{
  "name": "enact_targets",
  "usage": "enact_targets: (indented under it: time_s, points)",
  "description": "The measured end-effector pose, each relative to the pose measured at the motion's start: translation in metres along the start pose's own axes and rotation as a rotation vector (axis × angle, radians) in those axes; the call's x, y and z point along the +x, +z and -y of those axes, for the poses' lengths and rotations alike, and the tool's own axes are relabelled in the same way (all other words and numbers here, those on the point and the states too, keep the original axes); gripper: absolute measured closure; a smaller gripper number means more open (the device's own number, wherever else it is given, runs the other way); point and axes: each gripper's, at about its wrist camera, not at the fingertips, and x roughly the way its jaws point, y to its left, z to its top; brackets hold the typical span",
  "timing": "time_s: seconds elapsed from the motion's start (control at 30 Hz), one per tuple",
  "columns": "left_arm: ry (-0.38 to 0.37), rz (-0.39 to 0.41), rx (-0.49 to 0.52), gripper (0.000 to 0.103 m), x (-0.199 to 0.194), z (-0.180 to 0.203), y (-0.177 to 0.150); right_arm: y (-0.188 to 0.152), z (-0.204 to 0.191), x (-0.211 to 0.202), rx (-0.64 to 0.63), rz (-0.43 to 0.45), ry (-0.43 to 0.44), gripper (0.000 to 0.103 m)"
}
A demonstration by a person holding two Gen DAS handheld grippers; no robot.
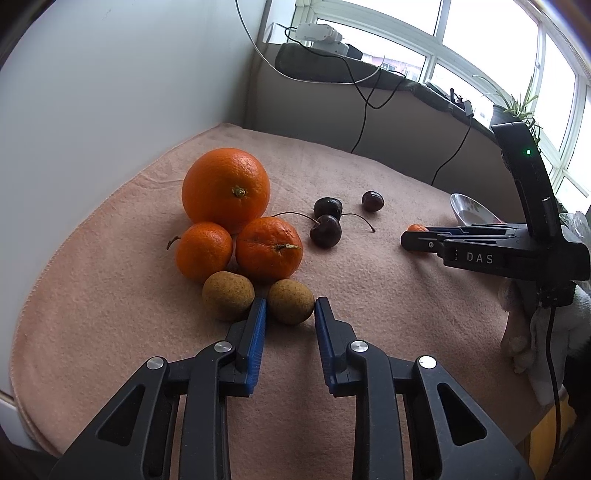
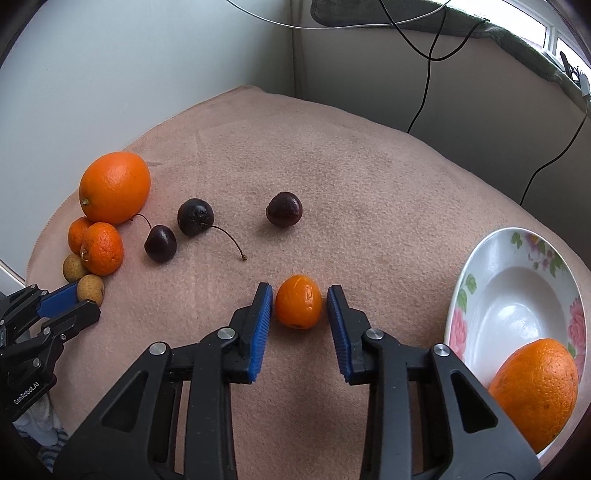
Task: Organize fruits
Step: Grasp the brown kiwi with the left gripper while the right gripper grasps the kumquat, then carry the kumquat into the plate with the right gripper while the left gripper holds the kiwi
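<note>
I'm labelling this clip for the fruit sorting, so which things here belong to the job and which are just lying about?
Part of the job: big orange, two mandarins, two longans, three cherries, kumquat, floral bowl holding another orange.

Lying about: cables, potted plant, white device on the sill.

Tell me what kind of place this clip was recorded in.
Probably a room in a home: a table under a pink blanket in a corner by a big window, a potted plant on the sill, and a floral bowl.

Matt, fuzzy cloth (image 2: 332,177) under a glossy glazed bowl (image 2: 476,273) — black plastic tongs (image 2: 300,295), ribbed blue pads (image 2: 263,314).
</note>
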Motion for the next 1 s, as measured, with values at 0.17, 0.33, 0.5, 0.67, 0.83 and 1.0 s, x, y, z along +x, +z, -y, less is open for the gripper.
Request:
enact_targets:
  time_s: [0.17,0.33,0.5,0.67,0.83,1.0]
  points:
    - [-0.009,0.004,-0.005,0.078,-0.002,0.0,0.0,-0.001,0.001,-0.002,0.006,0.009,0.01,0.078]
    - [-0.023,0.011,-0.019,0.078,-0.006,0.0,0.0,-0.004,0.0,-0.011,0.009,0.031,0.023,0.079]
    - [-0.039,0.021,-0.02,0.078,-0.012,0.004,0.002,-0.005,0.001,-0.024,0.02,0.057,0.038,0.079]
    - [-0.059,0.037,-0.01,0.078,-0.017,0.012,0.009,-0.005,0.006,-0.04,0.034,0.088,0.049,0.079]
    - [-0.095,0.051,0.004,0.078,-0.015,0.024,0.02,-0.005,0.015,-0.06,0.048,0.128,0.041,0.079]
    - [-0.14,0.059,0.024,0.078,-0.009,0.04,0.033,-0.006,0.031,-0.082,0.067,0.167,0.015,0.079]
